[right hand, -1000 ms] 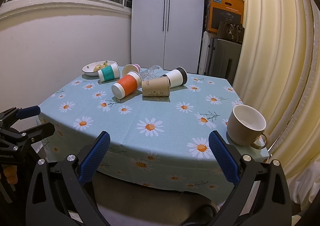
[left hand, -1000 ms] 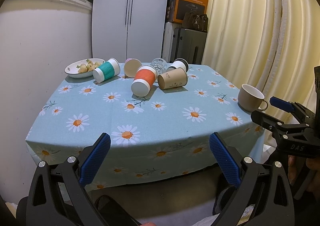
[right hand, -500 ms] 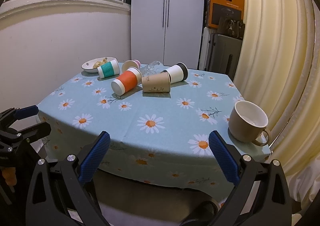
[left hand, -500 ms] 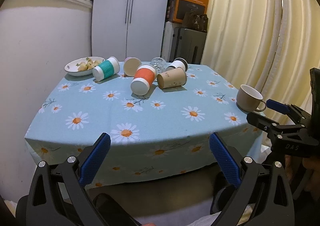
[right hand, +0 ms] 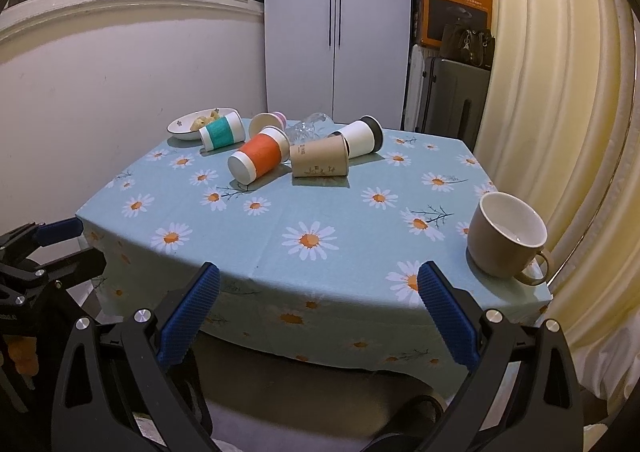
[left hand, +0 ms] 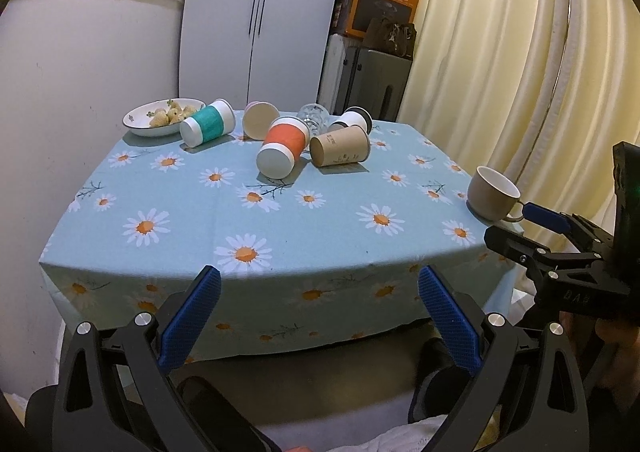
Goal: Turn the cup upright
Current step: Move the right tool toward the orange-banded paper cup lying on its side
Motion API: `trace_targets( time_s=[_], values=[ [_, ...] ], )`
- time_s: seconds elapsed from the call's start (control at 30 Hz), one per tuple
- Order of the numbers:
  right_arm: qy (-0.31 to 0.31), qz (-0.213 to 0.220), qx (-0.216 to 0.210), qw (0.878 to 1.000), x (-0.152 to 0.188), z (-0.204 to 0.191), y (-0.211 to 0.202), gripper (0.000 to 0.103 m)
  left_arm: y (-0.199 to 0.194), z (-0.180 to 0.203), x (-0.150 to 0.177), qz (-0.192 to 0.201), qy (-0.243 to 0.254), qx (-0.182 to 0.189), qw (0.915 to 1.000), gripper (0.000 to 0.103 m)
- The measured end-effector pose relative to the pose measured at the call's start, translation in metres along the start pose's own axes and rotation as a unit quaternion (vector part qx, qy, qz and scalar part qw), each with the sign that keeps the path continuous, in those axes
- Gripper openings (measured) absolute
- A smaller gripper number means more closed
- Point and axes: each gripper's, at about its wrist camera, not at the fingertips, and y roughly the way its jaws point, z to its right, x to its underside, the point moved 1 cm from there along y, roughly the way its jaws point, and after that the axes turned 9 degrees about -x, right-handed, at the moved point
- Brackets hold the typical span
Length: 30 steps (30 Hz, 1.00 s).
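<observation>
Paper cups are lying on their sides mid-table: orange cup (left hand: 280, 149), brown cup (left hand: 339, 145), teal cup (left hand: 207, 127). Left gripper (left hand: 319, 304) and right gripper (right hand: 319, 302) are hovering spread wide, empty, before the table (left hand: 200, 244).

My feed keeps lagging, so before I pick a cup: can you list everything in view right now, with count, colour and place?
Tablecloth: one, light blue with daisies, covering the table.
Mug: one, tan outside, white inside, upright at the near right corner.
Orange cup: one, orange band on white, on its side mid-table.
Brown paper cup: one, on its side right of the orange cup.
Teal cup: one, teal band on white, on its side by the bowl.
White cup: one, dark rim, on its side behind the brown one.
Pink cup: one, on its side at the back.
Glass: one, clear, on its side at the back.
Bowl: one, white, with food, far left.
Left gripper: fingers open, empty.
Right gripper: fingers open, empty.
</observation>
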Motion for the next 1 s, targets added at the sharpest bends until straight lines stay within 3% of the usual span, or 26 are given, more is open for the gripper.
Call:
trace_targets(
  time_s=[0.33,0.5,0.6,0.73,0.83,0.9,1.0],
  values=[
    [0.013,-0.025,-0.021,0.999,0.001,0.001,0.014,0.098,0.003,-0.005,-0.001,-0.008,-0.01,0.013,0.9998,0.096],
    [0.019,-0.038,-0.031,0.999,0.0,0.002,0.019,0.098,0.006,-0.007,-0.003,-0.022,-0.019,0.032,0.9991,0.096],
    [0.028,-0.032,-0.035,0.998,-0.003,0.005,0.017,0.098,0.009,-0.012,-0.005,-0.034,-0.034,0.062,0.9969,0.096],
    [0.062,-0.032,-0.063,0.996,-0.012,0.015,0.019,0.098,0.015,-0.022,-0.012,-0.052,-0.065,0.082,0.9932,0.096],
    [0.109,-0.03,-0.094,0.989,-0.025,0.031,0.026,0.098,0.024,-0.029,-0.026,-0.059,-0.066,0.08,0.9928,0.096],
    [0.16,-0.04,-0.141,0.976,-0.038,0.046,0.039,0.098,0.034,-0.031,-0.041,-0.061,-0.051,0.069,0.9944,0.096],
    [0.209,-0.047,-0.173,0.961,-0.06,0.066,0.06,0.098,0.051,-0.035,-0.067,-0.068,-0.041,0.062,0.9949,0.096]
  ],
)
